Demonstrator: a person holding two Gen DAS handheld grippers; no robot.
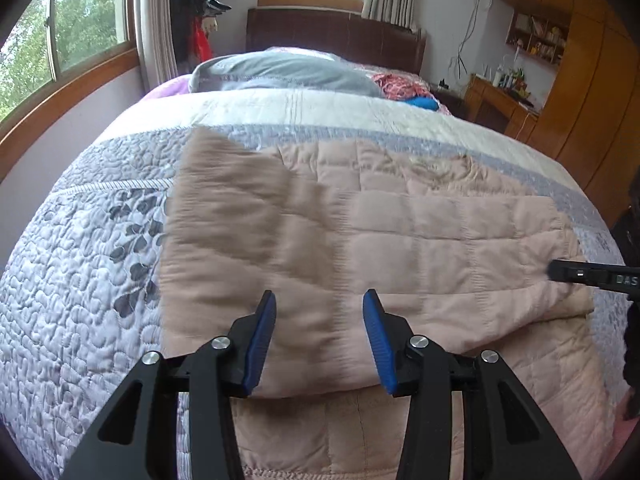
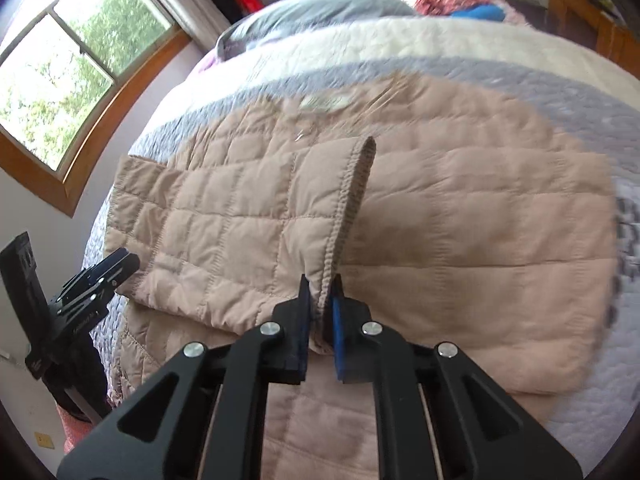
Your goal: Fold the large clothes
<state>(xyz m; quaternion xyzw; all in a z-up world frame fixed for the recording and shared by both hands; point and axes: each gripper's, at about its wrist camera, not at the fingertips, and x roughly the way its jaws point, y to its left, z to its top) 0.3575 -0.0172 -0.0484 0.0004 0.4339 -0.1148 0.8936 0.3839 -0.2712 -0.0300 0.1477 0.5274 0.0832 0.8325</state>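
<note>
A pale pink quilted jacket (image 1: 360, 232) lies spread on the bed, one sleeve folded across its body. My left gripper (image 1: 319, 304) is open and empty, hovering just above the jacket's near part. My right gripper (image 2: 321, 284) is shut on the stitched cuff edge of the jacket's sleeve (image 2: 344, 216), holding it lifted above the jacket (image 2: 480, 240). The right gripper's tip also shows at the right edge of the left wrist view (image 1: 560, 270). The left gripper shows at the left of the right wrist view (image 2: 120, 264).
The bed carries a grey and white quilted bedspread (image 1: 100, 240). A grey pillow (image 1: 288, 72), red patterned cloth (image 1: 400, 84) and a blue item (image 1: 420, 103) lie at the head. Windows (image 1: 80, 20) stand to the left, a wooden desk (image 1: 496, 100) and wardrobe (image 1: 592, 100) to the right.
</note>
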